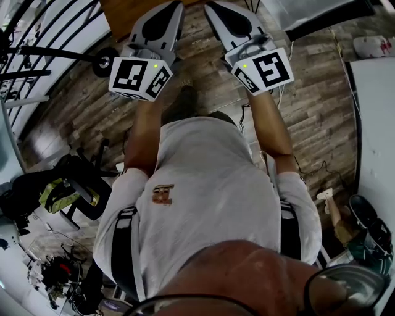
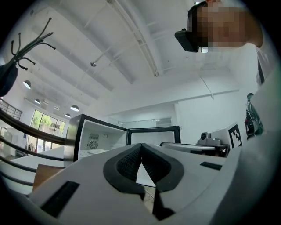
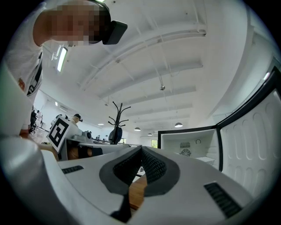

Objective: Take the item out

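Note:
A small fridge [image 2: 99,139] stands open ahead, with a white interior and a round vent in its back wall; no item shows inside it. In the right gripper view the fridge [image 3: 189,148] has its door [image 3: 252,132] swung out to the right. My left gripper [image 2: 141,146] is shut, its ribbed pads meeting at the tips with nothing between them. My right gripper [image 3: 141,149] is shut and empty too. In the head view the left gripper [image 1: 170,9] and right gripper [image 1: 216,9] are held side by side in front of the person's chest, pointing forward.
A wooden tabletop [image 1: 123,12] lies just beyond the gripper tips. A black coat rack [image 3: 116,118] stands further back. A black chair with a yellow-green bundle [image 1: 65,192] is at the left. A white table [image 1: 376,123] is at the right, with cables on the plank floor.

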### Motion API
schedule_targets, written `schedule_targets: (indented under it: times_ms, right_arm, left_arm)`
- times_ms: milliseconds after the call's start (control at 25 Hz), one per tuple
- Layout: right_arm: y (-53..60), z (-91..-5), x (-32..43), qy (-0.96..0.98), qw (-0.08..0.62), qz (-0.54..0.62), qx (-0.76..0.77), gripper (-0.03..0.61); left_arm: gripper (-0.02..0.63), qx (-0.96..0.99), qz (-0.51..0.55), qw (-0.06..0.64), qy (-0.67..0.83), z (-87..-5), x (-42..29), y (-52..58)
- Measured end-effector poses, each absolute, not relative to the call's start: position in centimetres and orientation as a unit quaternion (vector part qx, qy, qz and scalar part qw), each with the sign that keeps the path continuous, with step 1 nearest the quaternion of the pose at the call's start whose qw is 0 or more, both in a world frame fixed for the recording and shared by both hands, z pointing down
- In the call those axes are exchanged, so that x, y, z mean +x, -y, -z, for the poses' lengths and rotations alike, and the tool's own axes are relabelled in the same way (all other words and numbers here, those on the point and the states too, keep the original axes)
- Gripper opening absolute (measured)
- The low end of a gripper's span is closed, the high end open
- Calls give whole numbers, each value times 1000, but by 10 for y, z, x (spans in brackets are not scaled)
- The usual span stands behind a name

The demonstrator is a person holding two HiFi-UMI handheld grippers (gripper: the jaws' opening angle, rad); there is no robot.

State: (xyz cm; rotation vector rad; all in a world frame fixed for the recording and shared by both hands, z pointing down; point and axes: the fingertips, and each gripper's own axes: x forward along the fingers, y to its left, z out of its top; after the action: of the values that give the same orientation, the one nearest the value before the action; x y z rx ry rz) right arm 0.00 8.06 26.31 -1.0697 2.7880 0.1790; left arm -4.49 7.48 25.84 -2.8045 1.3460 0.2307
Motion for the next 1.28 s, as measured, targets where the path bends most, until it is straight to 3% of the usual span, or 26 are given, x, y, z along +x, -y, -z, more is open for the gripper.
schedule_targets:
  times_ms: [1280]
  right_arm:
    - [192, -269, -32, -913, 50, -60, -401, 33]
  left_arm:
    - [18, -917, -78, 27, -390, -259, -69, 196]
